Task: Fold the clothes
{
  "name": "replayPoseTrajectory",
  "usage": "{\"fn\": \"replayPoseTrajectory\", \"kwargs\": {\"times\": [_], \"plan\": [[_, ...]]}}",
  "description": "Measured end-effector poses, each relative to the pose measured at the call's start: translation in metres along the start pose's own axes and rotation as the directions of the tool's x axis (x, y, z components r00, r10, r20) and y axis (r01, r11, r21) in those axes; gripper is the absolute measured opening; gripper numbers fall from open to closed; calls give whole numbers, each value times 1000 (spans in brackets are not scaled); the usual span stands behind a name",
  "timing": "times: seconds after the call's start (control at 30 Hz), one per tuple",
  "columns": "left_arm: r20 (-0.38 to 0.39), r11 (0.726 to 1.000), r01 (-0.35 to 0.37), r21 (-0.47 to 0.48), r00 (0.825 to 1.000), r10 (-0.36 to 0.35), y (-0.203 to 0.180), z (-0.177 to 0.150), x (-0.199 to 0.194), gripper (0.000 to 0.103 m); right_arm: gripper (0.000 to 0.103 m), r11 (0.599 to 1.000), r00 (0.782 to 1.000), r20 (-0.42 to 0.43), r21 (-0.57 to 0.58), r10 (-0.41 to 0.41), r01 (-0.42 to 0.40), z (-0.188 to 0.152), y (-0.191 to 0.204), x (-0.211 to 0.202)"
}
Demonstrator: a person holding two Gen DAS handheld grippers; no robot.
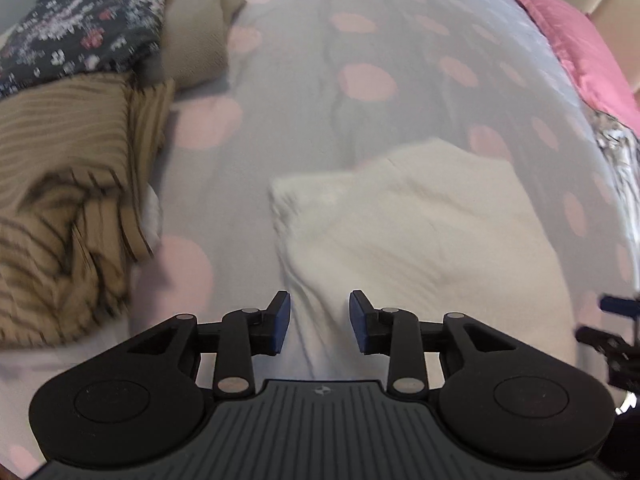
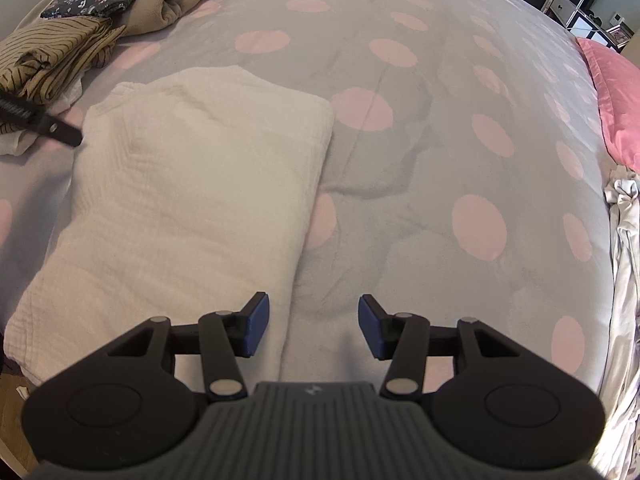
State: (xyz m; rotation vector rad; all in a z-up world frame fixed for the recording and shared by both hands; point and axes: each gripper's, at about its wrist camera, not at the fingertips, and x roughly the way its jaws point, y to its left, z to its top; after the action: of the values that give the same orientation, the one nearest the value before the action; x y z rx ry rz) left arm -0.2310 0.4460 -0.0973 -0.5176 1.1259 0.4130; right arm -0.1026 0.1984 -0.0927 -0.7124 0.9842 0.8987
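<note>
We judge fold done: cloth [image 2: 192, 184] flat on bed [image 2: 440, 160]; left tongs [image 1: 319, 322], right tongs [image 2: 314, 326] parted, empty. Next: carry cloth to pile [image 2: 60, 52] beside it.

Both grippers angled downward — left gripper [image 1: 319, 322] and right gripper [image 2: 313, 326] parted.

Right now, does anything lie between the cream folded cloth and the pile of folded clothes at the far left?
Nothing visible: only bare dotted bedspread separates the cream cloth from the pile.
</note>
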Motion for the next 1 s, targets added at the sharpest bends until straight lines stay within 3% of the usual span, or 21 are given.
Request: {"fn": "replayPoseTrajectory", "kwargs": {"times": [0.13, 0.2, 0.3, 0.37, 0.43, 0.53, 0.63, 0.77, 0.87, 0.97, 1.0], "plan": [[-25, 997, 63, 49, 998, -62, -16, -31, -10, 33, 53, 1000, 1000, 7, 10, 7, -7, -10, -3, -4], [-21, 997, 79, 18, 997, -79, -19, -46, -10, 38, 53, 1000, 1000, 10, 14, 10, -10, -14, -3, -7], [-29, 991, 133, -23, 991, -134, -27, -66, -6, 38, 53, 1000, 1000, 19, 12, 7, -7, -21, -2, -11], [-28, 993, 118, -14, 993, -118, -33, -76, -2, 34, 53, 1000, 1000, 27, 8, 3, -3, -25, 0, -14], [-37, 995, 101, -15, 994, -101, -35, -83, 5, 6, 53, 1000, 1000, 31, 5, -4, 3, -30, 0, -16], [-38, 992, 116, -46, 992, -118, -33, -90, 1, 4, 53, 1000, 999, 32, 2, -13, 13, -37, -2, -18], [-44, 995, 99, -3, 994, -100, -37, -96, -7, 3, 53, 1000, 1000, 21, 3, -15, 15, -45, -3, -18], [-82, 1000, 18, -7, 996, -18, -34, -104, 13, 1, 53, 1000, 1000, -10, 3, -11, 11, -54, -3, -10], [-81, 999, -42, -13, 996, 41, -32, -104, 15, 1, 53, 998, 999, -20, 42, 38, -37, -59, -8, -10], [-59, 998, -33, -46, 998, 30, -25, -103, 7, 4, 55, 995, 998, 20, 82, 64, -65, -59, -15, -19], [-48, 998, -23, -61, 999, 20, -22, -102, 4, 10, 56, 992, 997, 34, 100, 71, -74, -59, -18, -22]]}}
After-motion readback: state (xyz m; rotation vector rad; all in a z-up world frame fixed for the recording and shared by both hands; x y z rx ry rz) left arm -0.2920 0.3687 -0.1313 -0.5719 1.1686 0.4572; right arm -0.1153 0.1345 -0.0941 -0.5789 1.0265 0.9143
